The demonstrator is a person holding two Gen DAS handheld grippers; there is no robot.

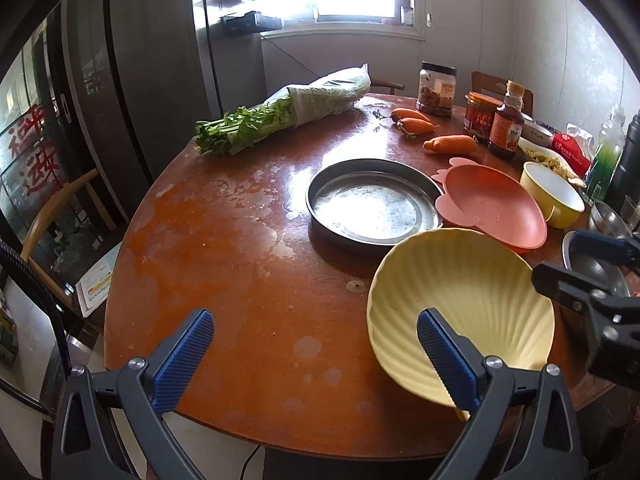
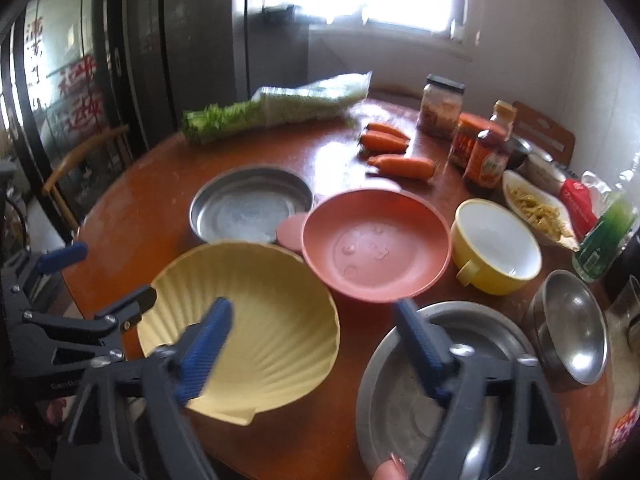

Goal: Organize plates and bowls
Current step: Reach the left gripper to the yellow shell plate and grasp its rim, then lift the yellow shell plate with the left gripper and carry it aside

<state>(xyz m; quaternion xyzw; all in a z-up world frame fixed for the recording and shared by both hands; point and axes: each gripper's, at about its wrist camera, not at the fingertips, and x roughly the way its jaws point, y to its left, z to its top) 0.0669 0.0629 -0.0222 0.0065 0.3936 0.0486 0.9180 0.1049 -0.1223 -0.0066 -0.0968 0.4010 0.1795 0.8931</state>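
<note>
Yellow shell-shaped bowl [image 2: 248, 328], ribbed inside, tilted, sits at the near edge of the round table [image 1: 224, 264], just in front of the pink plate [image 2: 376, 244] and steel pan [image 1: 376, 208]. My left gripper [image 1: 316, 356] angles down at the table, jaws spread, one pad over the bowl's near rim, nothing gripped. My right gripper [image 2: 316, 340] also points down, jaws apart and empty, straddling the gap between the bowl and a second steel plate [image 2: 452, 392].
</note>
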